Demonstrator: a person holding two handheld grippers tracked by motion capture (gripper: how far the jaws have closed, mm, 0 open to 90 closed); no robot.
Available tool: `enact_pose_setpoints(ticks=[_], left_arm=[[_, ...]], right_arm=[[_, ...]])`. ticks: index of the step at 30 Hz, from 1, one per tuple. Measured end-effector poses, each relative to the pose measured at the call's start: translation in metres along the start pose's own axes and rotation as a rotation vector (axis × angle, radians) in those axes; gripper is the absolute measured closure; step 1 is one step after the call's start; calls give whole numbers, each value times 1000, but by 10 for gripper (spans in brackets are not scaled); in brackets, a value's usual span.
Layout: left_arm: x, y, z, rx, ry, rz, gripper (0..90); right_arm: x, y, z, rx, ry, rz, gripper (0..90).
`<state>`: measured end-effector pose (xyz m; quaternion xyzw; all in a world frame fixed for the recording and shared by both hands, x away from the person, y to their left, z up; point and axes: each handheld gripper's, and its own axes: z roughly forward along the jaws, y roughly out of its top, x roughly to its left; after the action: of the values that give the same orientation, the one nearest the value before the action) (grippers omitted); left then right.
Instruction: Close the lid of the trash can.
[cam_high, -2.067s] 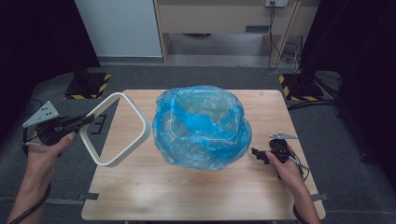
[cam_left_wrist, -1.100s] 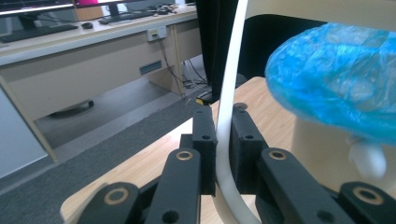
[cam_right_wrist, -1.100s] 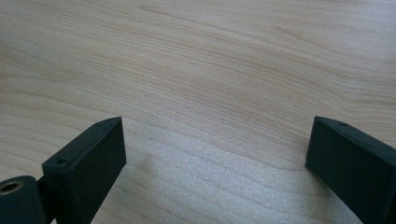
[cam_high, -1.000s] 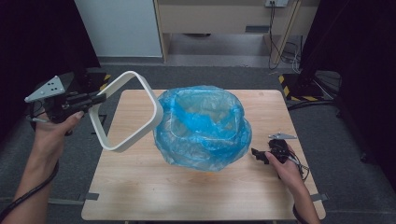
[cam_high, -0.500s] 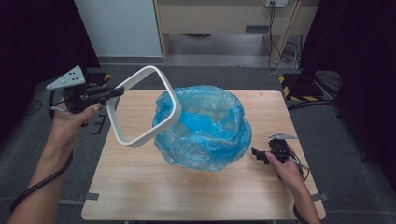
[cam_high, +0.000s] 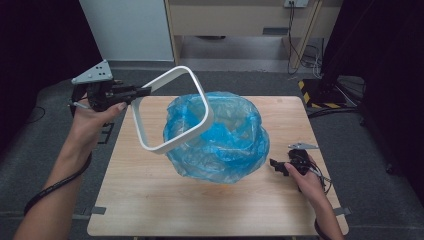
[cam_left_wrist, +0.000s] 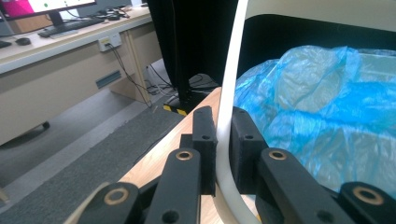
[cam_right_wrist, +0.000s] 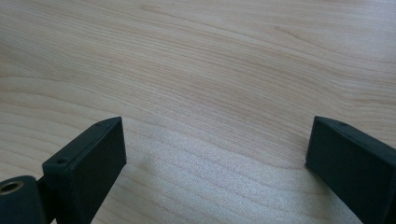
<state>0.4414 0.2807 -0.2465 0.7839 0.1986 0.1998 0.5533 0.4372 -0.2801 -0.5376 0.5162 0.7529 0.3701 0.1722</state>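
Left gripper (cam_high: 142, 91) fingers (cam_left_wrist: 205, 140) clamped on rounded white plastic square frame (cam_high: 170, 111), held above crumpled blue plastic bag (cam_high: 220, 135). Frame judged stiff, light; side-bar grip sound. Bag soft, slippery. Right gripper (cam_high: 274, 164) fingers (cam_right_wrist: 88, 158) wide apart, empty, resting on wooden tabletop (cam_high: 150, 200).

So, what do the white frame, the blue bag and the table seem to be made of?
White frame: probably plastic or coated metal; smooth, matte, rounded corners, keeps its shape.
Blue bag: thin plastic film; translucent, glossy, crinkled.
Table: wood or a wood-look laminate; pale grain lines, satin finish.
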Motion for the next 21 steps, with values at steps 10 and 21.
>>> enact_pose_setpoints(ticks=[10, 21], left_arm=[[-6, 15, 31, 35, -58, 21, 822], [-11, 37, 58, 77, -112, 60, 822]], right_arm=[[0, 0, 0, -1, -8, -12, 51], [-2, -1, -1, -6, -2, -12, 55]])
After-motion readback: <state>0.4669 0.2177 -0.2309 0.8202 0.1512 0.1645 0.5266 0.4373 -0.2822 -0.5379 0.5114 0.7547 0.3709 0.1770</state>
